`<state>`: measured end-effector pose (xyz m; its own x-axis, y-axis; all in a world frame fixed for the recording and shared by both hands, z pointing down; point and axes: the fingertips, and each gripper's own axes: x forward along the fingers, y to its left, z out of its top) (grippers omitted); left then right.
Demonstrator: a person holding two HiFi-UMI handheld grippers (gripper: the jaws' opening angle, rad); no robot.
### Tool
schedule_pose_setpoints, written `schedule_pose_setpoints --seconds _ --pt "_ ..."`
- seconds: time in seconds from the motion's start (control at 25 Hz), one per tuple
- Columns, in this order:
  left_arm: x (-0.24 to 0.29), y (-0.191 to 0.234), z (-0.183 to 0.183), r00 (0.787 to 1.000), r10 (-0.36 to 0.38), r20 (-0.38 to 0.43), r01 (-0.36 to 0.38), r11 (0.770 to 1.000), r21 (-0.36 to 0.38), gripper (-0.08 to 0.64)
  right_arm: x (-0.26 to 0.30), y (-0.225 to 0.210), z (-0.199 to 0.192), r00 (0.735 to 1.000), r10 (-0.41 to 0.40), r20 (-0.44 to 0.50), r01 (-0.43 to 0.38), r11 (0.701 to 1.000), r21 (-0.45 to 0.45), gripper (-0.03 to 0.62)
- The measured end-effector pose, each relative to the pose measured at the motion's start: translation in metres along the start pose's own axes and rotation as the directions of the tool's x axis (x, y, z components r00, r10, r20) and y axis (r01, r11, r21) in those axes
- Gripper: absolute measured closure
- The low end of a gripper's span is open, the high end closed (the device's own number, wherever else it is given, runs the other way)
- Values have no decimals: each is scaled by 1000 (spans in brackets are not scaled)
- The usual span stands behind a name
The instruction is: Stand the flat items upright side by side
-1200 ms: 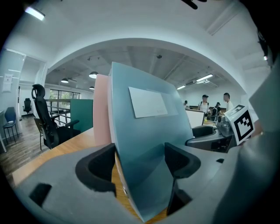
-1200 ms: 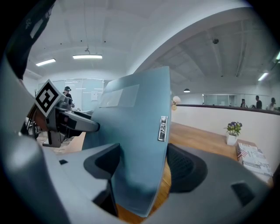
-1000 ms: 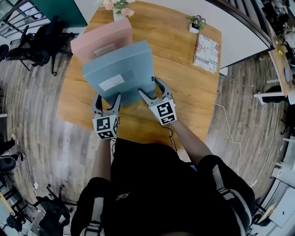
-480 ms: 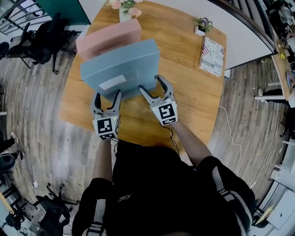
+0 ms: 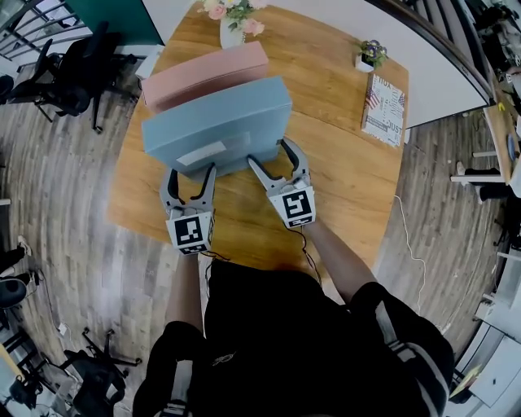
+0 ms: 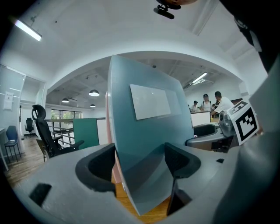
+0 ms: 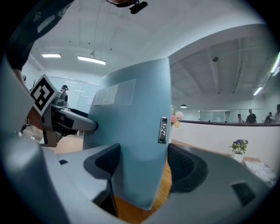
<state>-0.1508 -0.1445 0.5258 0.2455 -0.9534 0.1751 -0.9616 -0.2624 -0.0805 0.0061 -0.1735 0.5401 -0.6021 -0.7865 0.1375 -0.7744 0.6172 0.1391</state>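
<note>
A flat blue box (image 5: 216, 126) with a white label stands nearly upright on its long edge on the round wooden table (image 5: 342, 171). Just behind it, side by side, a pink box (image 5: 203, 75) stands upright. My left gripper (image 5: 189, 183) clamps the blue box's near left part, my right gripper (image 5: 273, 159) its near right end. In the left gripper view the blue box (image 6: 148, 144) fills the gap of the left gripper (image 6: 140, 162), with a pink sliver (image 6: 106, 118) behind. In the right gripper view the right gripper (image 7: 142, 164) grips the box's end (image 7: 135, 131).
A vase of flowers (image 5: 232, 20) stands at the table's far edge behind the pink box. A small potted plant (image 5: 370, 55) and a printed book (image 5: 384, 99) lie at the far right. Office chairs (image 5: 69, 77) stand off the table's left.
The blue box has tipped up from a backward lean to nearly upright and closed in on the pink box. Both grippers moved forward and slightly up with it.
</note>
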Motion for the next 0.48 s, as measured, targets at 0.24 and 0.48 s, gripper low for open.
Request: schedule_pose_setpoints --seconds 0.24,0.48 --pt "4 7 -2 1000 12 9 -13 999 37 201 11 4 -4 1000 -8 -15 9 1000 30 255" --pt "12 11 -8 999 34 -1 -33 997 67 201 22 2 -13 999 -20 -27 21 1000 21 255"
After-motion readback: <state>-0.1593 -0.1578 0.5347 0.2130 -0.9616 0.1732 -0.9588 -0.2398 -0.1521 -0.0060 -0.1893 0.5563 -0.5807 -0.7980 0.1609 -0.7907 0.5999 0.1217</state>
